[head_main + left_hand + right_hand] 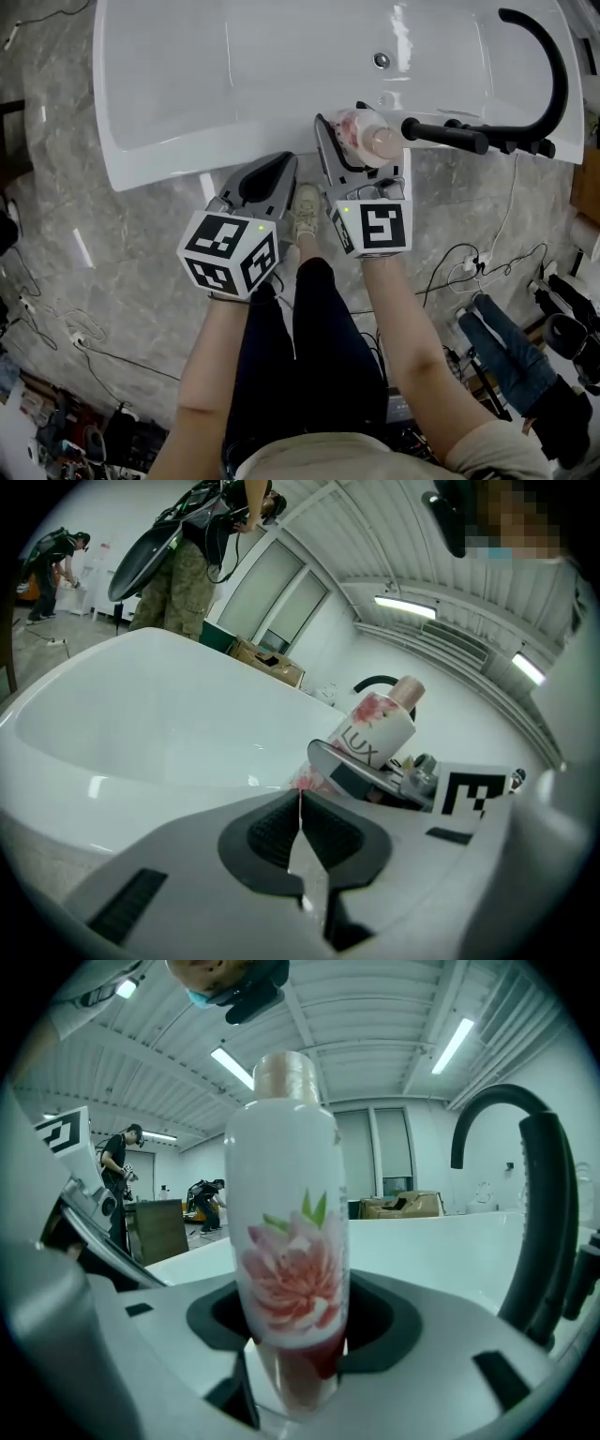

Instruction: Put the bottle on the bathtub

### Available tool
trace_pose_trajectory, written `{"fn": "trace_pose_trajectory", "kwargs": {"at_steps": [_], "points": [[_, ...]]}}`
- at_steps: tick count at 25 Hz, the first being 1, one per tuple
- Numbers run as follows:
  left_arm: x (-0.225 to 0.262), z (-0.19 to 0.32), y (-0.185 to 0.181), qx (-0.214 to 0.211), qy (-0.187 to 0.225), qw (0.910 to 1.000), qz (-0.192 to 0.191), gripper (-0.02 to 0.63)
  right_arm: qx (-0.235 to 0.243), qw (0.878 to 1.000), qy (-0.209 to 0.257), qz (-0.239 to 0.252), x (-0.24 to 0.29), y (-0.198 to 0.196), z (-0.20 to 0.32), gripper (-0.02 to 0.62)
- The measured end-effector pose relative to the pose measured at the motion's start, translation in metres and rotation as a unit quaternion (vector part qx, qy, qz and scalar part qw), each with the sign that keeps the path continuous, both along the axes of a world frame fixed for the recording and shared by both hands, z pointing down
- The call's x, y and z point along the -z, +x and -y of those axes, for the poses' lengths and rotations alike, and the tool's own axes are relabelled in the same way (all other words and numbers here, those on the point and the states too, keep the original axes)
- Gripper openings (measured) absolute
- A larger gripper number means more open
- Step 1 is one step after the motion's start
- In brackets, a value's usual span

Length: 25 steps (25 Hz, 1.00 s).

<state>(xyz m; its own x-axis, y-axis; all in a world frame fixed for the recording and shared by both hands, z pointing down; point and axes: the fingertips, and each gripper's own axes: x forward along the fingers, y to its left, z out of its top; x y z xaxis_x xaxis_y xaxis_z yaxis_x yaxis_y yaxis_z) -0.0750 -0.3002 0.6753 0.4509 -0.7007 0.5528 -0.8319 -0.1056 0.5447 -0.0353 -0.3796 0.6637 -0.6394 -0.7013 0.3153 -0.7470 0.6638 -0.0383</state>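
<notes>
**Right gripper** (298, 1349): the jaws are clamped on the lower body of the bottle (286, 1222). They pinch it across its width near the base, with the cap end standing clear above them.

**Bottle, position:** it is over the bathtub's near rim (187, 159), at the end of the bathtub where the black tap (553, 75) rises. It is just beside the tap's horizontal bar. No view shows whether its base touches the rim.

**Bottle, axis:** the long axis runs roughly upright. In the left gripper view the cap leans slightly towards the tap.

**Left gripper** (300, 832): the jaws are pressed together with nothing between them. It is held just outside the bathtub's near rim, beside the right gripper on the side away from the tap.

**Assessment:** the placement falls to the right gripper alone, as the bottle is already in its jaws. The coming move depends on setting the base down flat on the rim. I judge that the lean should be corrected before release, and the tap bar is close enough to be knocked.
</notes>
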Motion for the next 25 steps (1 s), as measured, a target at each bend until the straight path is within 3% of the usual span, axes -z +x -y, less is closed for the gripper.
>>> {"fn": "trace_pose_trajectory", "kwargs": {"at_steps": [6, 11, 19, 22, 25], "points": [[0.002, -0.006, -0.002, -0.013, 0.0, 0.9999, 0.005, 0.011, -0.011, 1.0, -0.018, 0.01, 0.0, 0.001, -0.001, 0.229], [0.013, -0.014, 0.0, -0.039, 0.006, 0.9992, 0.011, 0.011, -0.027, 0.998, -0.056, 0.012, -0.002, 0.012, -0.006, 0.348], [0.046, -0.023, 0.003, -0.078, 0.022, 0.9958, 0.043, 0.011, -0.043, 0.997, -0.07, 0.015, 0.025, 0.037, -0.037, 0.352], [0.066, -0.025, 0.005, -0.093, 0.033, 0.9938, 0.052, 0.011, -0.045, 0.996, -0.075, 0.029, 0.047, 0.041, -0.05, 0.291], [0.09, -0.031, 0.007, -0.106, 0.043, 0.9918, 0.057, 0.011, -0.056, 0.994, -0.083, 0.048, 0.073, 0.043, -0.065, 0.282]]}}
